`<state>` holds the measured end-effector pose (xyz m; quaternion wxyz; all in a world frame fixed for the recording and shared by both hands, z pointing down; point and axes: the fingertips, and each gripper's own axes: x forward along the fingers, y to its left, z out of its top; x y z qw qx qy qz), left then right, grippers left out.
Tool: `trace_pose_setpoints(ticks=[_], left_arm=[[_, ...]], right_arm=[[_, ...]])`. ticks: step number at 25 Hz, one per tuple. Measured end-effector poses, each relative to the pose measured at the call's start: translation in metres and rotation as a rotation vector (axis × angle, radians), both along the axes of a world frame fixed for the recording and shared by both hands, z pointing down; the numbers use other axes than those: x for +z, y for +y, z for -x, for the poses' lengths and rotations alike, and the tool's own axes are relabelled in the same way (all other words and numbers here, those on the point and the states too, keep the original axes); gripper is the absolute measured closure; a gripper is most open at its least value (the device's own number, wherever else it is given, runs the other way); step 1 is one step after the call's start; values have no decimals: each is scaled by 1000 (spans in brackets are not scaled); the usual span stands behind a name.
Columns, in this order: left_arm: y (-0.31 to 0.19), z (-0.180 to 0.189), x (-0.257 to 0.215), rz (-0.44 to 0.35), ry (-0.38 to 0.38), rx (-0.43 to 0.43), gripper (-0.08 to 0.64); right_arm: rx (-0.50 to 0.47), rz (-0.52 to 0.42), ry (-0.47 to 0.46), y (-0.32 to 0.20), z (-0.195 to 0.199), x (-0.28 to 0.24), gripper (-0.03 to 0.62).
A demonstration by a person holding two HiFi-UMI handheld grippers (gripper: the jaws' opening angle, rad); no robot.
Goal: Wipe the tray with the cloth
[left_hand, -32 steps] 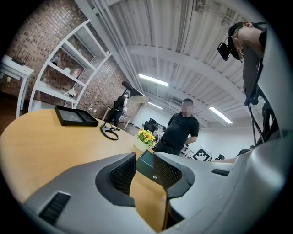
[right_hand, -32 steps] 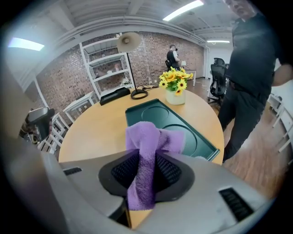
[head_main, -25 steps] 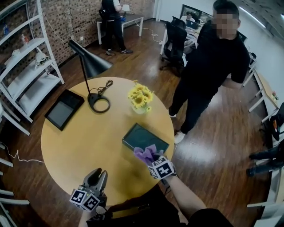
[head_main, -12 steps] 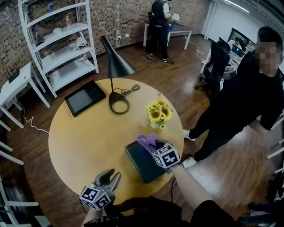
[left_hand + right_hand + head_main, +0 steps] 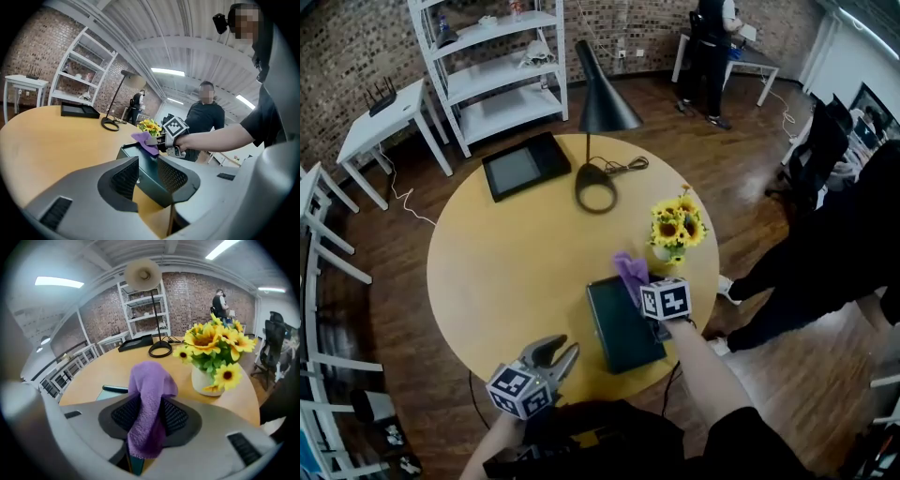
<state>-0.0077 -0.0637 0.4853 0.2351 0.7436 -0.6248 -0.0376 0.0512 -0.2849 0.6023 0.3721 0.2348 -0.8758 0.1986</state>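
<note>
A dark green tray lies near the round table's front edge. My right gripper hangs over the tray's far right corner, shut on a purple cloth that drapes between its pads. Its jaws have just been opening, and the cloth is still pinched between them. My left gripper hovers low just left of the tray's near end, apart from it. Its jaws stand a narrow gap apart with nothing between them. In the left gripper view the tray shows past the left gripper.
A vase of sunflowers stands right behind the cloth. A black lamp and a black tablet sit at the table's far side. A person stands to the right. White shelves line the brick wall.
My right gripper carried the cloth along the tray to its far end by the flowers. The left gripper came closer to the tray's near end, and its jaws parted slightly.
</note>
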Motion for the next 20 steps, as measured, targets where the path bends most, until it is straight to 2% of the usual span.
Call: trace_pose_setpoints(ticks=[5,6,9,11,15,18,20], left_arm=[[-26,-32,22,69,-35,136,440],[-31,-37,26,85,-43,158,408],[-47,-47,40,127,-66,190,399],[-57,-50,53,165,-68,172,399],[-61,-53,87,298,-28,72,399],[-54,-58,107,405,-4,17,396],[-54,-62,109,413,27,9,395]], right_arm=[[40,131,-95,25,-28,9,453],[42,148,-103,33,-34,10,453],[48,169,-124,52,-52,9,453],[49,187,-132,63,-66,8,453],[24,278,-140,91,-103,9,453],[78,366,-221,100,-120,4,453],[132,387,-272,99,-121,4,454]])
